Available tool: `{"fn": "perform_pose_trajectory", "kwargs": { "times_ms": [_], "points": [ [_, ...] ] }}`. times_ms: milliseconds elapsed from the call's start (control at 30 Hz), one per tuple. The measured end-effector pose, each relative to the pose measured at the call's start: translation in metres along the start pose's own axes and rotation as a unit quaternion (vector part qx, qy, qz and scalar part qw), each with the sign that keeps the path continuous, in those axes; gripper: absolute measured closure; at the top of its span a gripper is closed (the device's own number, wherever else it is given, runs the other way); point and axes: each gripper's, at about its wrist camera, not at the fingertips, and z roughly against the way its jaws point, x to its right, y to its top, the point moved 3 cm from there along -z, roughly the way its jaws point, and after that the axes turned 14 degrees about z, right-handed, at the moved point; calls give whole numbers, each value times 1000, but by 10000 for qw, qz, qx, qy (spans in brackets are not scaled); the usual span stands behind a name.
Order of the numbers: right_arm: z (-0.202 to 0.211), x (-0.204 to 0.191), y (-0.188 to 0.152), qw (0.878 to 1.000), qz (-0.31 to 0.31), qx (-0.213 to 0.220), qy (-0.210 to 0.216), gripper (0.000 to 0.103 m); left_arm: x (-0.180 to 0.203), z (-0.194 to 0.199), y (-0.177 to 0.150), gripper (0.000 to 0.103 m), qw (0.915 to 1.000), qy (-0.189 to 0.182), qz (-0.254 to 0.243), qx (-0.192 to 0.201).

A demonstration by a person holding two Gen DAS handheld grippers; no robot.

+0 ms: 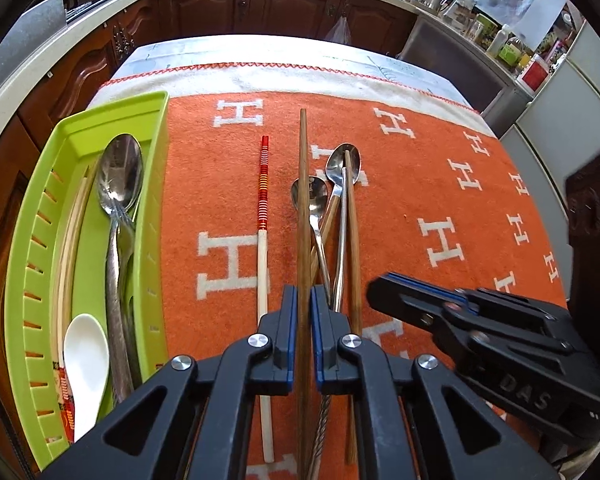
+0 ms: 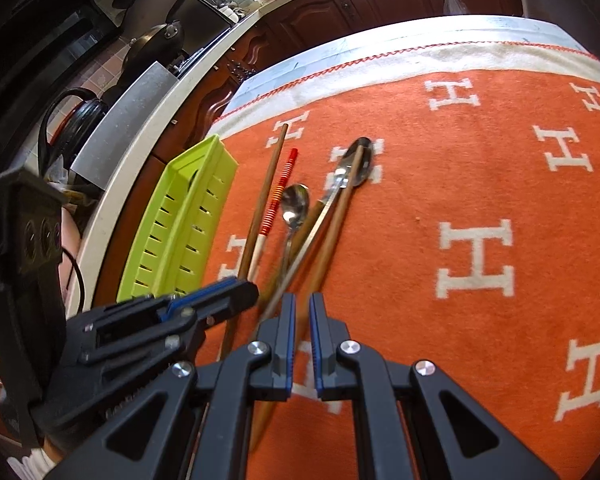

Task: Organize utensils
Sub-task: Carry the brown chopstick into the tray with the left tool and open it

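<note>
In the left wrist view my left gripper [image 1: 303, 294] is shut on a long brown wooden chopstick [image 1: 303, 180] that runs straight away from me over the orange cloth [image 1: 420, 184]. Beside it lie a red-striped white chopstick [image 1: 264, 200], two metal spoons [image 1: 315, 196] [image 1: 345, 164] and a second wooden chopstick [image 1: 353, 240], crossing one another. My right gripper [image 2: 302, 300] hovers just right of that pile, shut with nothing between its pads; it also shows as the right gripper [image 1: 380, 286]. The left gripper [image 2: 236, 286] holds the chopstick [image 2: 266, 184] near its end.
A lime-green slotted tray [image 1: 156, 200] stands at the cloth's left edge, holding a large metal spoon [image 1: 120, 176], a white spoon [image 1: 86, 344] and pale chopsticks. The tray [image 2: 180, 216] sits near the table edge. Dark wooden cabinets and a cluttered counter ring the table.
</note>
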Motion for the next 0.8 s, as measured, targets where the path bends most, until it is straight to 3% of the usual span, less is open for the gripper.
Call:
{"fn": "perform_pose_trajectory", "kwargs": {
  "times_ms": [100,167,367,600,800],
  "points": [
    [-8,-5,6,10000,-33,-32,55,94,-2,11,-2,99,10000,-40,11,64],
    [-13,-5,8,9999,-129,-79,58,82,-5,21,-2,99,9999,-50,35,134],
    [-20,-8,8,9996,-210,-162,-33,81,-20,64,4,99,9985,62,88,530],
    [-8,-10,4,9996,-192,-81,-213,81,-60,103,14,99,9929,586,354,970],
    [-5,-2,5,9977,-204,-101,-637,81,-100,90,15,99,9889,993,646,899]
  ]
}}
